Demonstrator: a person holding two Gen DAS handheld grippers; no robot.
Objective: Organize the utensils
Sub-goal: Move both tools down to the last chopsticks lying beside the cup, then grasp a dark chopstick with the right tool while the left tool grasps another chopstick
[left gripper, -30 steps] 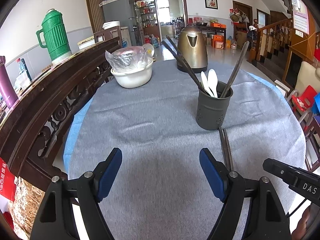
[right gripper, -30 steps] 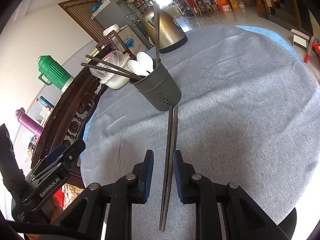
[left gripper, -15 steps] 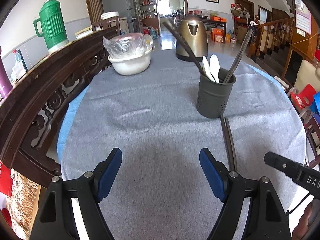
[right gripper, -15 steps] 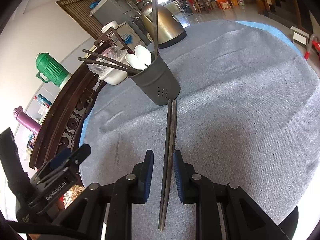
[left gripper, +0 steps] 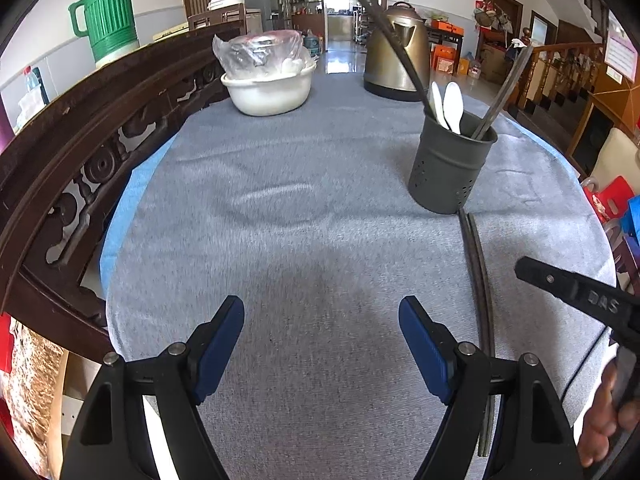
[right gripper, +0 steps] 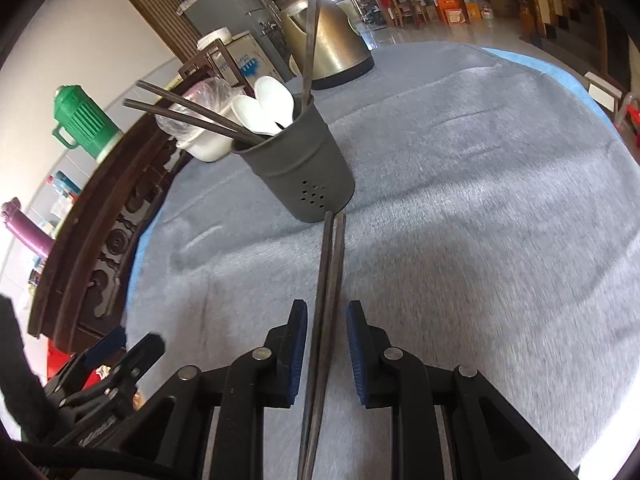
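A round table covered with a grey cloth (left gripper: 320, 208) is seen from both grippers. A dark metal utensil holder (left gripper: 450, 168) stands upright on the cloth toward the right of the left wrist view, and two white spoons (left gripper: 448, 106) and several dark chopsticks (right gripper: 188, 114) are held in it, the sticks leaning out over the rim to either side. A further pair of chopsticks (right gripper: 330, 280) is laid flat on the cloth, side by side, with the far tips lying at the foot of the holder and the near ends running back toward the cameras. The right gripper (right gripper: 327, 354) is placed over this pair: its blue pads (right gripper: 298, 352) are set on either side of the sticks with narrow gaps visible, so the jaws are only partly closed and the sticks are not pinched. The left gripper (left gripper: 320, 348) is held above bare cloth with its jaws spread wide and nothing between them; the lying pair passes just beside its right finger. Farther back, a white bowl (left gripper: 268, 90) covered with clear plastic and a brass-coloured kettle (left gripper: 396, 60) are set on the table. A dark carved wooden chair back (left gripper: 80, 152) is seen along the left edge, with a green thermos jug (left gripper: 106, 12) behind it.
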